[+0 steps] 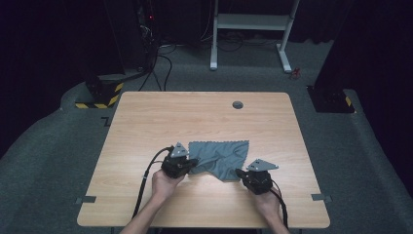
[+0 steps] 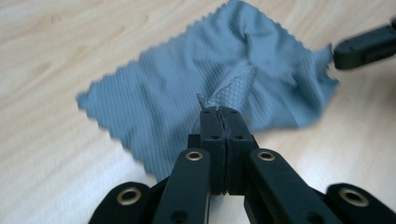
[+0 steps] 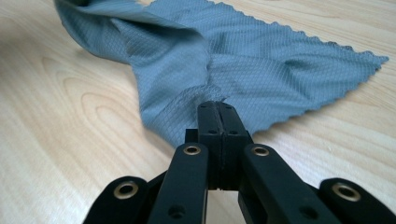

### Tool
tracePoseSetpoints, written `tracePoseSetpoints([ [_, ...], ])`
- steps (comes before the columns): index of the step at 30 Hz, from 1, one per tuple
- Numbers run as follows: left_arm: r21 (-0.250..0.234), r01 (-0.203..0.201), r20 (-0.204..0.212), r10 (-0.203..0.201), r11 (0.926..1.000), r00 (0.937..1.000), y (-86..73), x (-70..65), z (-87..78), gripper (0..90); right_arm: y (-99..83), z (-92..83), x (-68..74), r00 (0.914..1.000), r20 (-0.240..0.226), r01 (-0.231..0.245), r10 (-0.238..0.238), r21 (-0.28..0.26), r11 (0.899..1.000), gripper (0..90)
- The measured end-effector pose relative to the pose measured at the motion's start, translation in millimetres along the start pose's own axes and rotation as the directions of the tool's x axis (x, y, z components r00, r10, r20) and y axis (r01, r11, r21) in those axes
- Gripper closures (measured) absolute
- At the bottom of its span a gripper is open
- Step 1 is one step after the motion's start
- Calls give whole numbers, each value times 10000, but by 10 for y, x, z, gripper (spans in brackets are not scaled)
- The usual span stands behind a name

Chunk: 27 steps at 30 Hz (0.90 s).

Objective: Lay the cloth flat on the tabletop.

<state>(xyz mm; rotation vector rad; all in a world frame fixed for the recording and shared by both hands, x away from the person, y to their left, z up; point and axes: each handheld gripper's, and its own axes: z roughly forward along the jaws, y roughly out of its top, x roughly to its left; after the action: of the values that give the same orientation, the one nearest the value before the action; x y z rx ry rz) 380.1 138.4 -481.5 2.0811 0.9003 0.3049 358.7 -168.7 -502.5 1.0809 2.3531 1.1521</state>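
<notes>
A grey-blue cloth [image 1: 220, 155] with zigzag edges lies rumpled near the front middle of the wooden table [image 1: 146, 122]. My left gripper [image 1: 193, 162] is shut on the cloth's near left corner. In the left gripper view a pinch of cloth [image 2: 154, 93] sticks up from the closed tips of that left gripper [image 2: 219, 111]. My right gripper [image 1: 239, 172] is shut on the near right corner. Seen from the right gripper, the cloth [image 3: 243, 60] fans away from the right gripper [image 3: 217, 106], one fold lifted off the table. The right gripper's jaw tips [image 2: 362, 46] appear at the cloth's far edge in the left gripper view.
A round grommet hole [image 1: 237, 105] sits near the table's back edge. Beyond the table stand a white desk frame [image 1: 253, 29] and black equipment with cables [image 1: 141, 44] on grey carpet. A yellow-black striped base [image 1: 100, 95] is off the back left corner.
</notes>
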Motion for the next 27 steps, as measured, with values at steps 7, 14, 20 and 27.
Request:
tracePoseSetpoints([
  [7, 24, -26, 91, 26, 10000, 10000, -285, -62, -163, 886, -122, -147, 49, 9995, -10, 327, -327, -76, 9994, 900],
  [14, 101, -86, 296, 83, 9999, 9995, -478, -163, -259, 882, -247, -311, 94, 9974, 66, 714, -715, 45, 9974, 900],
  [20, 244, -78, 364, 69, 9997, 9993, -604, -209, -296, 858, -343, -374, 113, 9957, -72, 928, -926, 300, 9952, 878],
  [27, -65, 61, 220, -60, 10000, 9997, -649, -182, -437, 863, -252, -448, 76, 9988, 53, 486, -484, -311, 9983, 822],
])
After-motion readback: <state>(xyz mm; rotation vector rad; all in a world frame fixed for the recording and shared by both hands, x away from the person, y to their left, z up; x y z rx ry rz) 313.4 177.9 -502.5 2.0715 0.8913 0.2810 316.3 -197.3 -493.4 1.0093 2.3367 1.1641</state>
